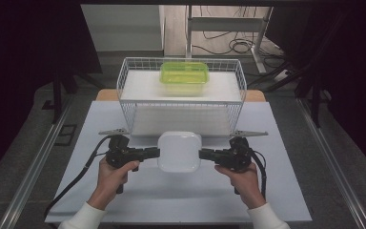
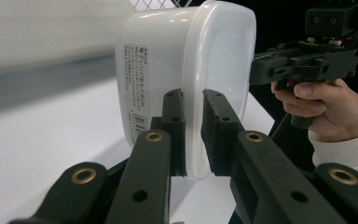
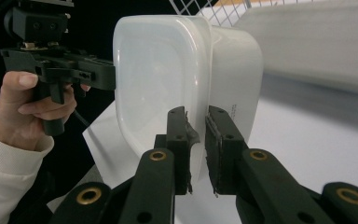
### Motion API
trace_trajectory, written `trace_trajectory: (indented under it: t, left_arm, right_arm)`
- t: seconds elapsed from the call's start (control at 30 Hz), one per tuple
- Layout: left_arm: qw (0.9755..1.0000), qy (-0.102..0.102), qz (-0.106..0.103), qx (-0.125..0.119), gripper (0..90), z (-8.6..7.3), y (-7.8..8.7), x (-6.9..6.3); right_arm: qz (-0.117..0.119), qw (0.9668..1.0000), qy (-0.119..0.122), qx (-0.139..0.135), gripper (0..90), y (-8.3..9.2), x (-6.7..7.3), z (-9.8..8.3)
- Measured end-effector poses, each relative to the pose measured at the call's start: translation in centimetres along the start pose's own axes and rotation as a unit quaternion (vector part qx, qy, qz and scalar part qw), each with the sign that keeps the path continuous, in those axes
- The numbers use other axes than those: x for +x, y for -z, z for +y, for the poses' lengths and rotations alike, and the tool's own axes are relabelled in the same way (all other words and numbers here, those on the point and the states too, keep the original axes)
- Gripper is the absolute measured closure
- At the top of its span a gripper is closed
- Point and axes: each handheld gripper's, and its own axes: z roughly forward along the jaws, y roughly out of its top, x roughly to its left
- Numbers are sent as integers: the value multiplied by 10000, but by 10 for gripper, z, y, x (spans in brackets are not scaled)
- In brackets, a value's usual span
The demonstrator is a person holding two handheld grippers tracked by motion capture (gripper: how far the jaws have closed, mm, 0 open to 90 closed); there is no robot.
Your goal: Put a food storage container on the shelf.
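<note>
A white lidded plastic container (image 1: 179, 151) hangs above the table's middle, held from both sides. My left gripper (image 1: 155, 153) is shut on the rim at its left edge. The left gripper view shows that rim of the white container (image 2: 168, 70) pinched between the pads (image 2: 173, 130). My right gripper (image 1: 203, 154) is shut on the rim at the right edge. In the right gripper view the white container (image 3: 168, 79) has its lid edge clamped between the pads (image 3: 220, 144). A green translucent container (image 1: 184, 72) sits inside the wire basket (image 1: 124, 81) behind.
The white wire basket stands at the back of the grey table (image 1: 181, 200), just beyond the held container. Metal rails run along both table sides. Cables and a desk frame (image 1: 228, 28) lie on the floor behind.
</note>
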Motion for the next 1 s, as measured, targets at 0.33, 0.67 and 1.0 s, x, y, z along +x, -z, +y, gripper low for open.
trace_trajectory:
  t: [0.33, 0.67, 1.0]
  left_arm:
    - [9999, -110, 29, -47, 801, 21, 4, -6]
    - [9997, -210, -12, -139, 801, 42, 6, -9]
    - [9991, -360, 35, -200, 800, 61, 8, -14]
  right_arm:
    - [-8, 9999, 85, -116, 794, 6, 3, 17]
    - [6, 9996, 168, -208, 796, 13, 7, 40]
    - [-1, 9991, 243, -339, 796, 18, 9, 58]
